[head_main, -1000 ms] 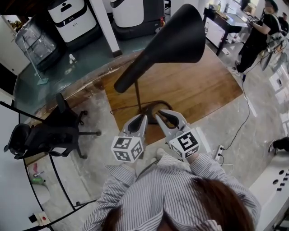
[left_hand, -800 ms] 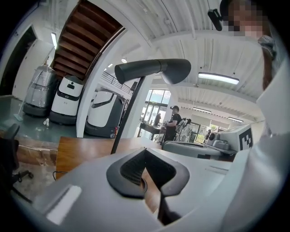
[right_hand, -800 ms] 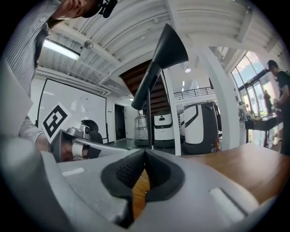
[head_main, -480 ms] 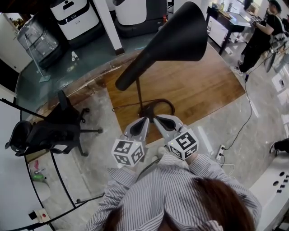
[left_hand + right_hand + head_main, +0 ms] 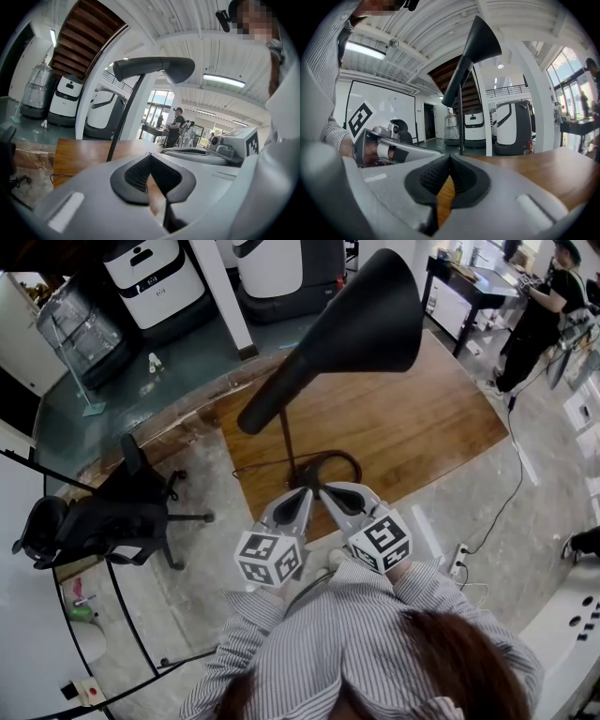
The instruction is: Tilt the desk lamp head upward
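WORKSHOP — The left gripper (image 5: 302, 495) and right gripper (image 5: 328, 491), both with jaws closed on nothing, sit side by side at the near edge of the table (image 5: 422, 418), close to the lamp's foot. The black, cone-shaped lamp head (image 5: 366, 320) rides high over the table's far side on a thin stem (image 5: 285, 442). A shove with closed jaws, rather than a grip, could tip the top-heavy lamp or drag its looped cord (image 5: 349, 461). No writing is legible, only square patterns on the cubes (image 5: 267, 554).
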